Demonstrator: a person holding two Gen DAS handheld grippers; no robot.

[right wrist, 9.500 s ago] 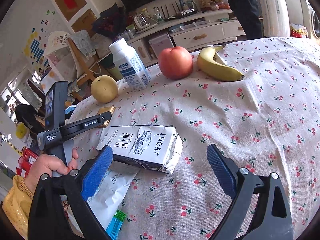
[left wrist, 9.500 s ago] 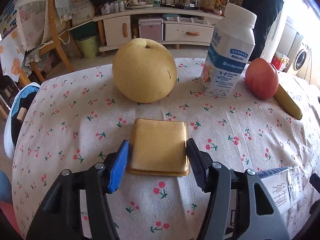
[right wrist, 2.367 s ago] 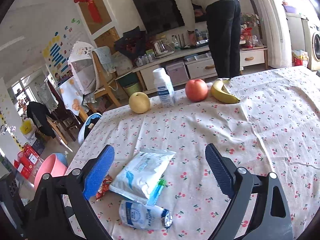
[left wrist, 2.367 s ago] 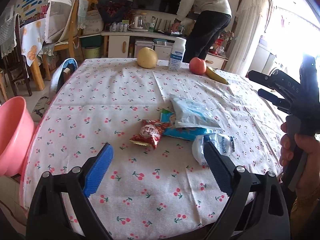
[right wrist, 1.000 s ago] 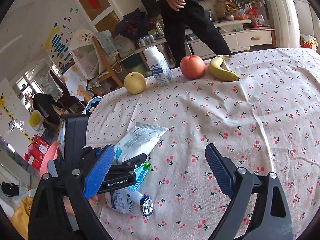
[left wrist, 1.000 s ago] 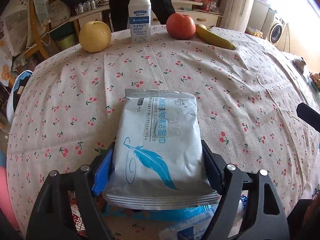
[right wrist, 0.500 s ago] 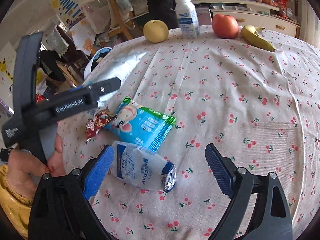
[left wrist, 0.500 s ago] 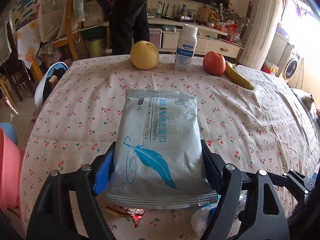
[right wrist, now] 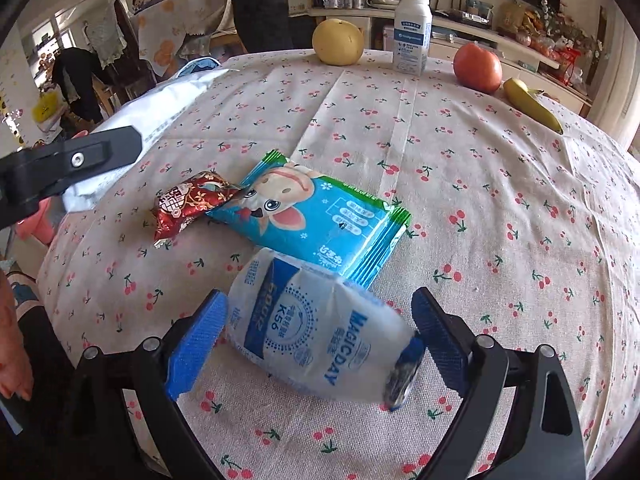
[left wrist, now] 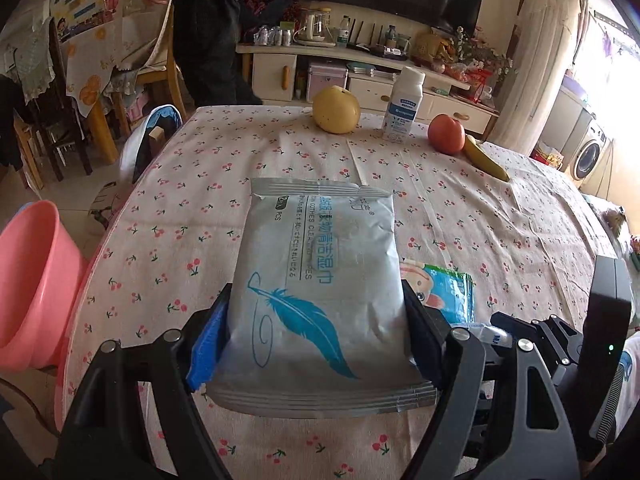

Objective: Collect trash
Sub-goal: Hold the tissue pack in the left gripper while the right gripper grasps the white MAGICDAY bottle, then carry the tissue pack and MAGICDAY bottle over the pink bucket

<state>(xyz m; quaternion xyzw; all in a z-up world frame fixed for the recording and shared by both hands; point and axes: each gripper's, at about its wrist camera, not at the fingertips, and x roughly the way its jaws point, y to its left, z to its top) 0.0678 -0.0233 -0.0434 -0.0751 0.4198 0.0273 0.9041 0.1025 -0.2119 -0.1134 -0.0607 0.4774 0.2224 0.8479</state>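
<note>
Silver wipes pack (left wrist: 318, 292) squeezed in left gripper (left wrist: 316, 340), long side pointing away. Only right view showed red wrapper (right wrist: 188, 204). Right gripper (right wrist: 320, 332) open around white pack (right wrist: 320, 332), lying crosswise.

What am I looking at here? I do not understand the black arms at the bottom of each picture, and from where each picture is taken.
No robot here: a person holds a two-finger tool in each hand, each with a wide-angle camera looking along its fingers. One picture comes from the left gripper, which is clamped on a silver wipes pack. The other comes from the right gripper, whose jaws are open around a white MAGICDAY pouch on the cherry tablecloth. Also lying there: a blue wipes packet, a red snack wrapper, and farther off a pear, a bottle, an apple and a banana. A pink basin stands beside the table.
</note>
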